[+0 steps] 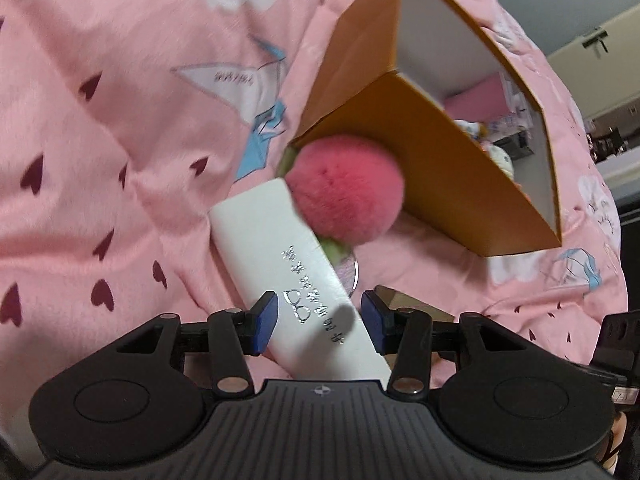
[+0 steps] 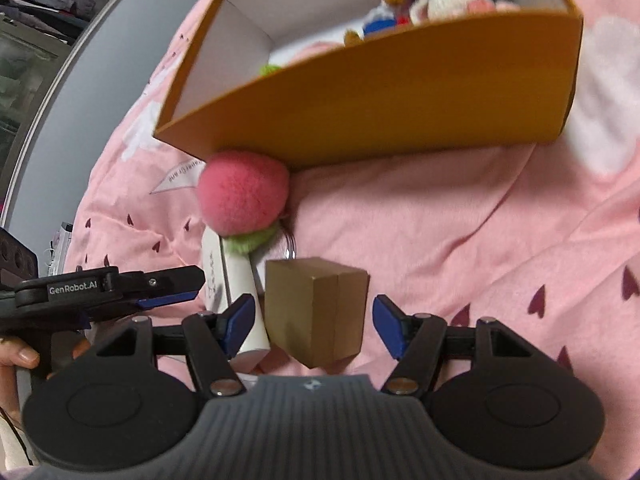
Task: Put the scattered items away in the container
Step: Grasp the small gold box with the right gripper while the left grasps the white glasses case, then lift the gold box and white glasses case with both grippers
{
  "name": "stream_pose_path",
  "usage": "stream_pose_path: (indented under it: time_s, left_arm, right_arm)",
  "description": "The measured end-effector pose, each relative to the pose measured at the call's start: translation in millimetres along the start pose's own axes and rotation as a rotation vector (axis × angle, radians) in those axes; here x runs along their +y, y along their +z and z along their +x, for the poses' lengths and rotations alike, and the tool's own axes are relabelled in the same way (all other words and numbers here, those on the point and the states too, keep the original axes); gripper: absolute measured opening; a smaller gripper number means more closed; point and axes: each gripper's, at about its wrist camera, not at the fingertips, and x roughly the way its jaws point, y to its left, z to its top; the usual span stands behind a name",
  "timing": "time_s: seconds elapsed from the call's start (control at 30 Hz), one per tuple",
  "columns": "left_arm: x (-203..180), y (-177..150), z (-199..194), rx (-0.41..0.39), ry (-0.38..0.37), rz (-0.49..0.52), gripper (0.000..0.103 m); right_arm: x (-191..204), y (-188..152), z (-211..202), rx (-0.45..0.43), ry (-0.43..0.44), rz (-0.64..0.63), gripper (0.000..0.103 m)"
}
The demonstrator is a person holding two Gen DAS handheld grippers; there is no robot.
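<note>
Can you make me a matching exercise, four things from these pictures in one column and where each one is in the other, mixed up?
Things:
1. white box
2. brown box
3. pink ball
4. knitted toys

Places:
A. inside the orange box
B. between the open right tongs
C. against the orange box's outer wall
D. between the open left tongs

Pairs: 1-D, 2-B, 3-C, 4-A
</note>
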Motion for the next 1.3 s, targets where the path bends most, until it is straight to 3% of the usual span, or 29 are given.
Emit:
stream_pose_path:
  time_s: [0.27,0.53,0.57,0.6,0.8,1.03,1.3]
  left_arm:
    - [2,-2,13,0.010,0.034,-0.011,0.072]
    - [1,-2,21,0.014,0.050,-0.027,0.079]
    - [0,-1,23,0.015,0.058,-0.030,0.080]
    - [-2,-1,25,0.016,0.067,-0.033,0.080]
    - [-5,0,33,0.014,0.102,-0.061,0.080]
    - [-6,-3,38,0.003,0.111,-0.066,0.081]
    - [-9,-14,24,-0.019,0.069,-0.042,0.076]
  right_arm:
    - [-11,5,19,0.043,0.004,0.031,0.068]
    - [-19,13,34,0.065,0.027,0.047,0.069]
    - [-17,13,34,0.063,0.028,0.039,0.065]
    - [-15,12,33,0.059,0.035,0.030,0.058]
    - [-6,7,23,0.025,0.029,-0.008,0.053]
    - [-4,14,-5,-0.099,-0.058,-0.052,0.053]
    - [-14,12,-1,-0.088,-0.054,-0.006,0.053]
